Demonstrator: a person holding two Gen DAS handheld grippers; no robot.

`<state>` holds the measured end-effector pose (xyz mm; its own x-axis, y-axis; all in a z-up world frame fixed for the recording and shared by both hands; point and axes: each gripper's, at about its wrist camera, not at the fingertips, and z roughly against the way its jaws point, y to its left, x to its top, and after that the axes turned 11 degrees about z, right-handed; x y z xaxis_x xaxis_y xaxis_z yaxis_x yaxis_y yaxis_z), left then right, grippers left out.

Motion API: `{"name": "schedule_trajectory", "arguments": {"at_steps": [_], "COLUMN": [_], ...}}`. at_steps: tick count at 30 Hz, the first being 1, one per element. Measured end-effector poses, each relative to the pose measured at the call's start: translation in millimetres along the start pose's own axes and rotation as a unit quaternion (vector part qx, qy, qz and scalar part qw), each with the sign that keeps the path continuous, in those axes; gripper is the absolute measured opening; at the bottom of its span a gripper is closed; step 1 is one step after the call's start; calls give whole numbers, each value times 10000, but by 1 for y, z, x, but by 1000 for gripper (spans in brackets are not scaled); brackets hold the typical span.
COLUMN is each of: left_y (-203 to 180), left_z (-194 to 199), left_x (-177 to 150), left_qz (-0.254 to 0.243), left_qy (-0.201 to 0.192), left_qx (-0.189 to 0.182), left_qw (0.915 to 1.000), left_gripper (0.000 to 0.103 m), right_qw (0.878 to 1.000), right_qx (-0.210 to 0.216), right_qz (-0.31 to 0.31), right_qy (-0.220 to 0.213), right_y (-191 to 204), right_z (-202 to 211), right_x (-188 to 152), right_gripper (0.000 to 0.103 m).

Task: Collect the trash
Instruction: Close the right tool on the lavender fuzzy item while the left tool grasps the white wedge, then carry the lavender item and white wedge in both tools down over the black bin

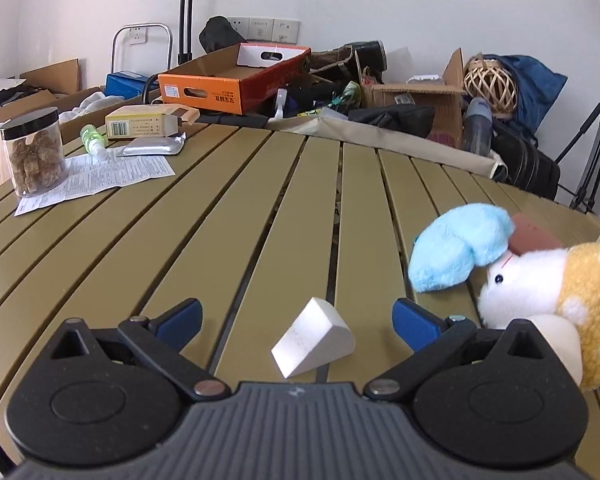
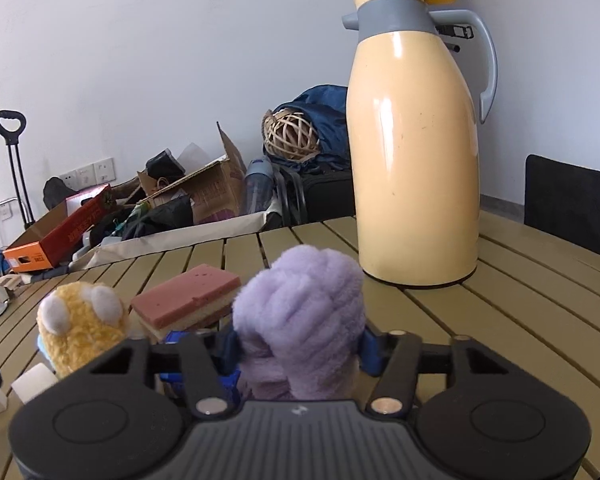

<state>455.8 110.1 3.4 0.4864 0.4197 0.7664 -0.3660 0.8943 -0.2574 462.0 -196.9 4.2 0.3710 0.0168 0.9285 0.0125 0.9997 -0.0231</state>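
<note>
A white wedge-shaped foam block [image 1: 314,338] lies between the wide-open left hand-held gripper [image 1: 298,318]; the right hand-held gripper [image 2: 298,346] clamps a fluffy purple plush toy [image 2: 300,320].

Slatted olive table [image 1: 228,216], jar [image 1: 34,152], leaflet [image 1: 112,174], white wedge [image 1: 312,338], thermos [image 2: 414,152]
</note>
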Motion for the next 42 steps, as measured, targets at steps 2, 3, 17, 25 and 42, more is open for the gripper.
{"name": "schedule_trajectory", "arguments": {"at_steps": [2, 3, 17, 25, 42], "left_y": [-3, -4, -8, -8, -10], "left_z": [-2, -3, -6, 0, 57], "left_x": [-2, -3, -8, -8, -12], "left_qz": [-79, -120, -279, -278, -178], "left_qy": [0, -14, 68, -71, -498], "left_qx": [36, 57, -100, -188, -706], "left_qw": [10000, 9999, 9995, 9994, 9961], "left_gripper": [103, 103, 35, 31, 32], "right_qw": [10000, 10000, 9983, 9982, 9960], "right_qx": [-7, -4, 98, 169, 520], "right_qz": [26, 26, -263, -246, -288], "right_qy": [-42, -67, -515, -515, -669], "right_y": [0, 0, -15, -15, -19], "right_z": [3, 4, 29, 31, 64], "right_x": [0, 0, 3, 2, -1], "right_gripper": [44, 43, 40, 40, 40]}}
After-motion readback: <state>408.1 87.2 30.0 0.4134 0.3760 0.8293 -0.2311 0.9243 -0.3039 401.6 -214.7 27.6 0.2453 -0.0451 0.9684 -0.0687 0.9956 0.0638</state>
